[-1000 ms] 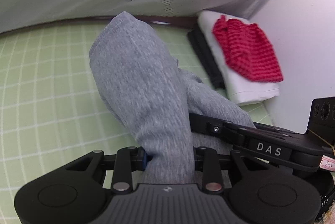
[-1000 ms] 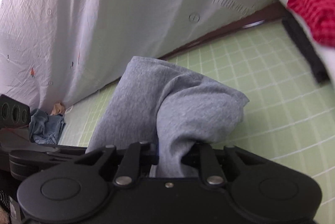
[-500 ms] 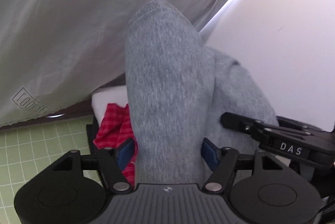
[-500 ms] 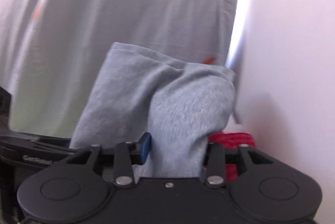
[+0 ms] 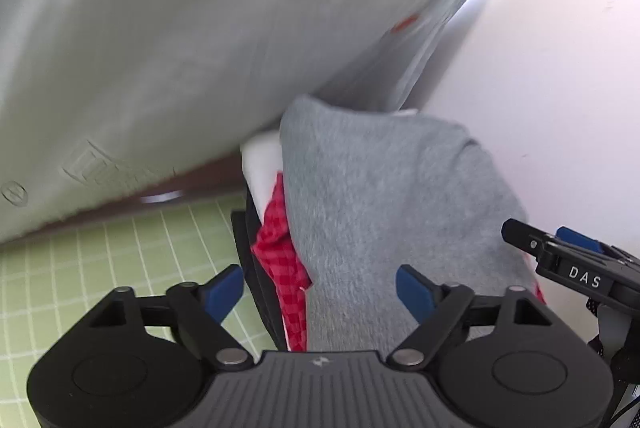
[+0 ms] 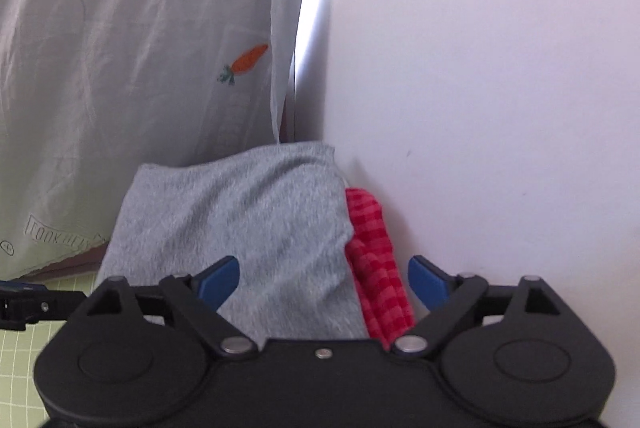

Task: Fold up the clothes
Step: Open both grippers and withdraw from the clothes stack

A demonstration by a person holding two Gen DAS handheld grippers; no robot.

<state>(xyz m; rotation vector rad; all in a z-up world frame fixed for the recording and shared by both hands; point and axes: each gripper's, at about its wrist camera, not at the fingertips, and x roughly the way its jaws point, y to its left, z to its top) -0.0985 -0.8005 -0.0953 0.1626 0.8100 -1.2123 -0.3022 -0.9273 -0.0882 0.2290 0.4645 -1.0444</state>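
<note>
- Stacking step: the folded grey garment (image 5: 384, 212) sits on the red checked garment (image 5: 280, 252) at the stack against the white wall (image 6: 480, 68).
- Left gripper (image 5: 320, 288) jaws spread, gripping nothing.
- Right gripper (image 6: 324, 280) jaws spread too, straddling the cloth.
- Next, I'd judge: draw both straight back without snagging the fold.

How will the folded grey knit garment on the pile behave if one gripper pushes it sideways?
The folded grey knit garment looks soft and thick, so it would probably bunch rather than slide whole. It rests on the red checked cloth, also soft, which may drag along. The white wall beside it likely stops movement that way.
</note>
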